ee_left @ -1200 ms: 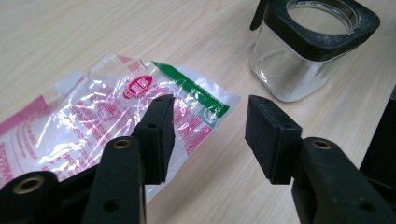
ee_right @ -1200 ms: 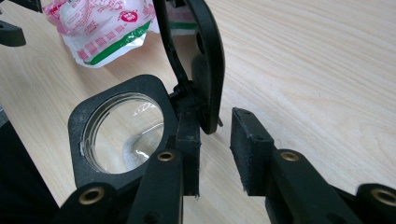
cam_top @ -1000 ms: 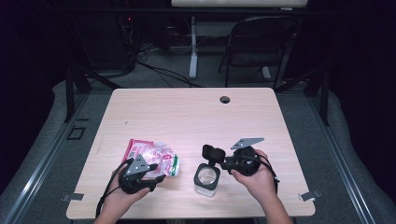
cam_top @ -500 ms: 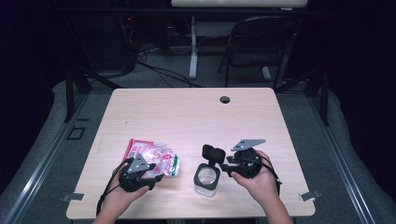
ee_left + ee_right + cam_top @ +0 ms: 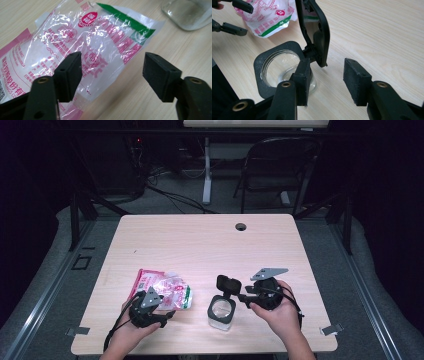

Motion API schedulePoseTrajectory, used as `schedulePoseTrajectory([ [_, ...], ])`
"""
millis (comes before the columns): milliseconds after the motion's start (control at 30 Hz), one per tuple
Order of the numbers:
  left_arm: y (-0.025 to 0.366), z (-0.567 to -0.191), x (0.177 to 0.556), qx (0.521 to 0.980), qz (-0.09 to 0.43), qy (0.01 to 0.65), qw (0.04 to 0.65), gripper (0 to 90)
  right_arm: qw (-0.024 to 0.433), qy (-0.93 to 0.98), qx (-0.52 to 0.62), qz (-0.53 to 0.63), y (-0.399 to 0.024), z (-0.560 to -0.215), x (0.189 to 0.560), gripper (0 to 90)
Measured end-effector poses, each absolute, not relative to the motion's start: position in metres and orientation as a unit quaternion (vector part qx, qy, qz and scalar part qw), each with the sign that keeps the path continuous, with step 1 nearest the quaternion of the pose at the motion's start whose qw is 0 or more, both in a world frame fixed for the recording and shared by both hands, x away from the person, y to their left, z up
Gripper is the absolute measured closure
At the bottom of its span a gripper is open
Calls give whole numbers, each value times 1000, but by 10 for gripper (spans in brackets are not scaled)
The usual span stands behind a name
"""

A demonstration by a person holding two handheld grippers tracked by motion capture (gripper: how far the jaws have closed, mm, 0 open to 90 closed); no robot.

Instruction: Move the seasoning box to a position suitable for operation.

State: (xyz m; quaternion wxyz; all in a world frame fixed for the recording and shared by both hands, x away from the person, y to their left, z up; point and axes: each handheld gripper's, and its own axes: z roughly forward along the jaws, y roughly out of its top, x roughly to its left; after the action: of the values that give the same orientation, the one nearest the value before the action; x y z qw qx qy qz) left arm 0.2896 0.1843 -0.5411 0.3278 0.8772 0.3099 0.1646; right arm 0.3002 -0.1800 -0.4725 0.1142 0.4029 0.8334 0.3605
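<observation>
On the table [image 5: 200,240], the pink-and-clear bag [image 5: 162,289] lies at the near left. The left gripper [image 5: 112,72] hovers over its near edge, jaws just opened wide, pads off the film. Right of it stands the clear jar [image 5: 221,312], its black hinged lid [image 5: 227,284] up. The right gripper [image 5: 325,80] sits beside the hinge, jaws apart, having just widened, gripping nothing

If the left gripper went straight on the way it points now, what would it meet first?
Most likely the plastic bag. The left gripper has just been opening, and its jaws stand open just above the bag's near edge with nothing between them. The clear container lies farther off to one side, though depth is hard to judge.
</observation>
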Motion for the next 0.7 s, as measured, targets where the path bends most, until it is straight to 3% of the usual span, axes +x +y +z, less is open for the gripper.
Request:
schedulePoseTrajectory([
  [233, 184, -550, 291, 878, 189, 315, 308, 223, 116, 834, 401, 360, -181, -473, 301, 567],
  [700, 176, -567, 293, 881, 221, 310, 282, 180, 114, 834, 402, 361, -180, -474, 301, 561],
])
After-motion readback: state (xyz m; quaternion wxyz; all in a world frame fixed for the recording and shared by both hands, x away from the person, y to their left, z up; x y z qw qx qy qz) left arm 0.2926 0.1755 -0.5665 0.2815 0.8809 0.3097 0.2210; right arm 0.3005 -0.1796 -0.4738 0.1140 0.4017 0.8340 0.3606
